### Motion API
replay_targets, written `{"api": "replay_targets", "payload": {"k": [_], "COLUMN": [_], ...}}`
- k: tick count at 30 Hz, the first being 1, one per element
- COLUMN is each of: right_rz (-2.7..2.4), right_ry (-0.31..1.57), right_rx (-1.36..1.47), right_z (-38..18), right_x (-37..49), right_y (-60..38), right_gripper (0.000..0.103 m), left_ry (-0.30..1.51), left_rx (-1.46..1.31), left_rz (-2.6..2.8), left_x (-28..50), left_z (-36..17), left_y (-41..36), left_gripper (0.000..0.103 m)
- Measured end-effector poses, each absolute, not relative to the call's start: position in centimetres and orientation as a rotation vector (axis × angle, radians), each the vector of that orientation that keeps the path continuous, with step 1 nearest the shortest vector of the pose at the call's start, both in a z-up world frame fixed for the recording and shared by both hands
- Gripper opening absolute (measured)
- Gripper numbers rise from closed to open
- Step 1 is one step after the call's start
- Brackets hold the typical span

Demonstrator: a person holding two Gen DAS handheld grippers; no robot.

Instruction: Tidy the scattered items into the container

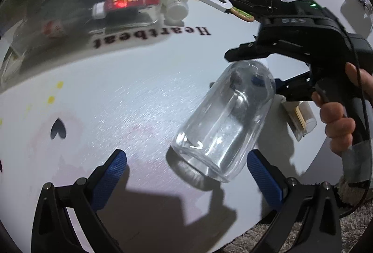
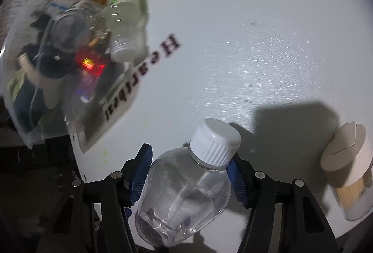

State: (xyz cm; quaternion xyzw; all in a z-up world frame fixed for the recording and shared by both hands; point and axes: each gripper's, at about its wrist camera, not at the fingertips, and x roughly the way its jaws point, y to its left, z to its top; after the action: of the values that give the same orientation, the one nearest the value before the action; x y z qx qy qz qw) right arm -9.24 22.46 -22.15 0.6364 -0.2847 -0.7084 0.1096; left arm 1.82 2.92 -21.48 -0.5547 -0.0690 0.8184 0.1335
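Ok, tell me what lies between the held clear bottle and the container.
In the right wrist view, only bare tabletop with Heartbeat lettering separates clear bottle and container.

The right gripper (image 2: 188,173) holds a clear bottle (image 2: 184,197) between its blue fingers (image 2: 142,171), white cap (image 2: 215,144) pointing far, above the white counter (image 2: 256,55); a brush (image 2: 349,173) lies right.

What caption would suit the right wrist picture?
Right gripper holds a clear capped bottle over the white table, container at left.
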Motion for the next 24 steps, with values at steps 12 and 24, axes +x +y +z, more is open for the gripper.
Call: {"api": "replay_targets", "payload": {"k": [12, 24], "right_rz": [-2.317, -2.421], "right_ry": [-0.213, 0.135], "right_rx": [1.455, 1.279], "right_z": [-13.5, -10.5], "right_x": [-4.4, 2.8], "right_y": [14.1, 9.3], "right_gripper": [0.060, 0.060], "left_ry": [-0.305, -0.214], "left_rx": [-1.595, -1.576], "left_rz": [2.317, 2.262], "left_x": [3.4, 4.7], "left_z": [-21.7, -21.9], "left_y": [-1.8, -4.7], "left_gripper": [0.103, 0.103]}}
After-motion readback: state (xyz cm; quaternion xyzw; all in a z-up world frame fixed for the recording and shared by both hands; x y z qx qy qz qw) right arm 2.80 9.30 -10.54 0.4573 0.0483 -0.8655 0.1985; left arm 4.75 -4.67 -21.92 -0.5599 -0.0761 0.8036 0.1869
